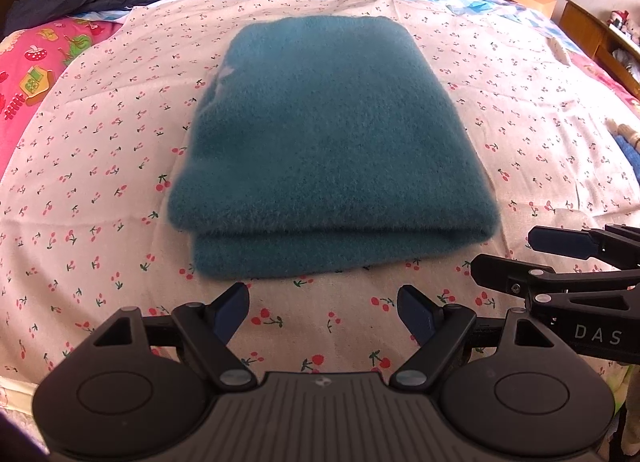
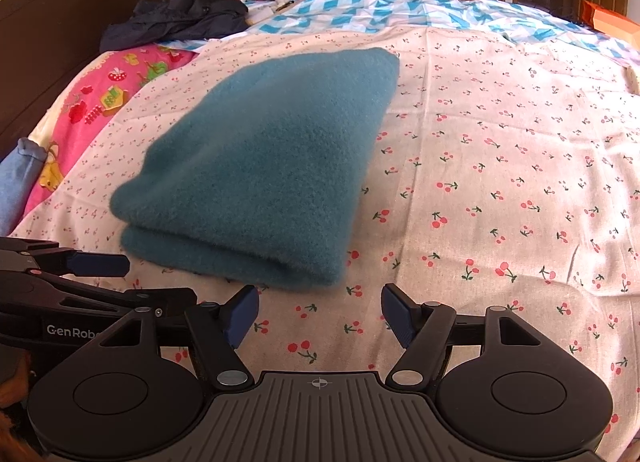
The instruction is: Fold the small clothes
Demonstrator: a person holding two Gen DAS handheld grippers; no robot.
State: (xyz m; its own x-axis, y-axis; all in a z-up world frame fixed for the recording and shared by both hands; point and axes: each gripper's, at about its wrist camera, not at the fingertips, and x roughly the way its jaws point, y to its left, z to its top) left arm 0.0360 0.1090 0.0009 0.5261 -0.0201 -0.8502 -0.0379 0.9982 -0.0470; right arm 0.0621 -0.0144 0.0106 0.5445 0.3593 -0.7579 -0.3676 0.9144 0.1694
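Sitting centre frame in the left wrist view: teal fleece garment [image 1: 328,137], already folded into a thick rectangle, lying on the cherry-print sheet [image 1: 100,181] of the bed. Long axis is running away from the camera, toward the top of the frame; the doubled fold edge is facing the jaws at the lower end.

Left gripper [image 1: 323,312] is hovering just short of that near edge, jaws spread wide, holding nothing. Garment is lying straight ahead of it.

Right gripper [image 2: 319,314] is also hanging with jaws wide and empty. In its view the garment [image 2: 272,157] is lying ahead and to the left, its near right corner just above the left jaw; the long axis is slanting toward the upper centre of the frame.

Judging by this, the left gripper is lined up better with the near edge, and the right one is nearer the right corner. Fold looks essentially done; any next move is probably a final half-fold or a tidy-up.

Readable text: "DAS" on the right gripper's body at lower right of the left view; "GenRob…", cut off, on the left gripper's body at lower left of the right view.

Dark clothing pile [image 2: 180,17] is sitting at upper left, well apart.
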